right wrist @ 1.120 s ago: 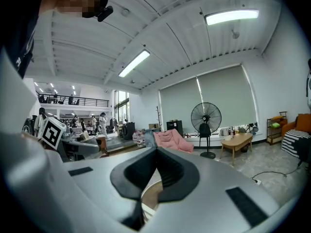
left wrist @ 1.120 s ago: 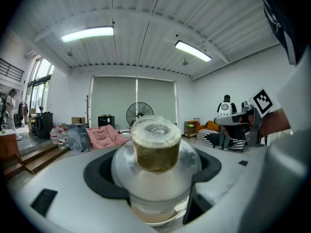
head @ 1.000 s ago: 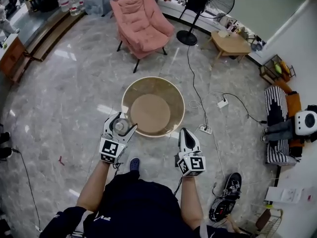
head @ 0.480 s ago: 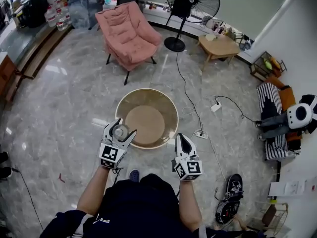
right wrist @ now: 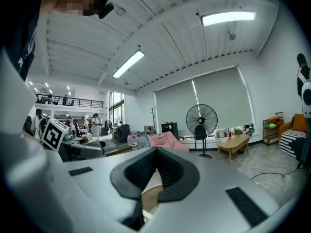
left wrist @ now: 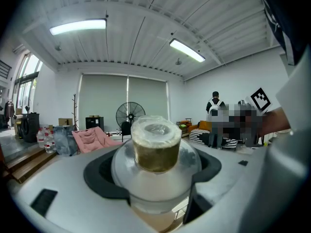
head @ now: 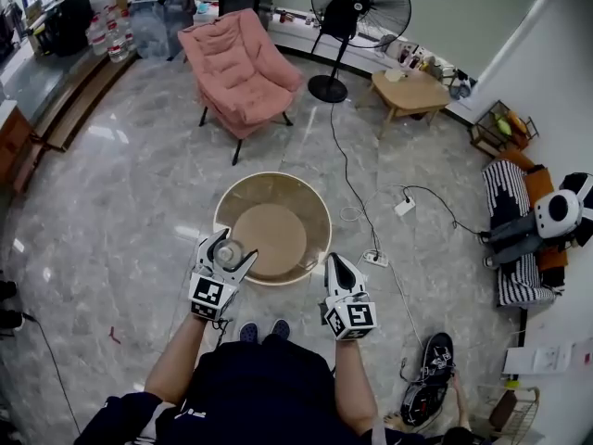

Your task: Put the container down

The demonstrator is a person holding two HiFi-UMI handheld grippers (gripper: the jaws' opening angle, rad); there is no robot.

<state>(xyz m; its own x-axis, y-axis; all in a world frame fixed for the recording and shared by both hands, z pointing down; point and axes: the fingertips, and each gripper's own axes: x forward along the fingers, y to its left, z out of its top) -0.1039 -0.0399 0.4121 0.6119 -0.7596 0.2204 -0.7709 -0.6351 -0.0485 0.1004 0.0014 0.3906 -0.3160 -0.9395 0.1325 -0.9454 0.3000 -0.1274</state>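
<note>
A small clear round container [head: 227,248] [left wrist: 156,165] with a brownish cork-like top sits between the jaws of my left gripper [head: 225,250] [left wrist: 155,176], which is shut on it. I hold it upright above the near left rim of a round glass-topped table [head: 315,202] with a tan wooden disc under the glass. My right gripper [head: 333,265] [right wrist: 154,171] hangs at the table's near right rim, jaws shut together with nothing between them. The table's edge shows below its jaws in the right gripper view.
A pink armchair [head: 239,63] stands beyond the table, a black floor fan [head: 358,12] and a low wooden table [head: 414,92] farther right. Cables and a power strip [head: 377,259] lie on the marble floor at the right. My shoes [head: 259,330] show below.
The view has shifted back a little; the round table now lies slightly farther from my body. Both grippers keep their hold and spacing, the container still in the left one.
</note>
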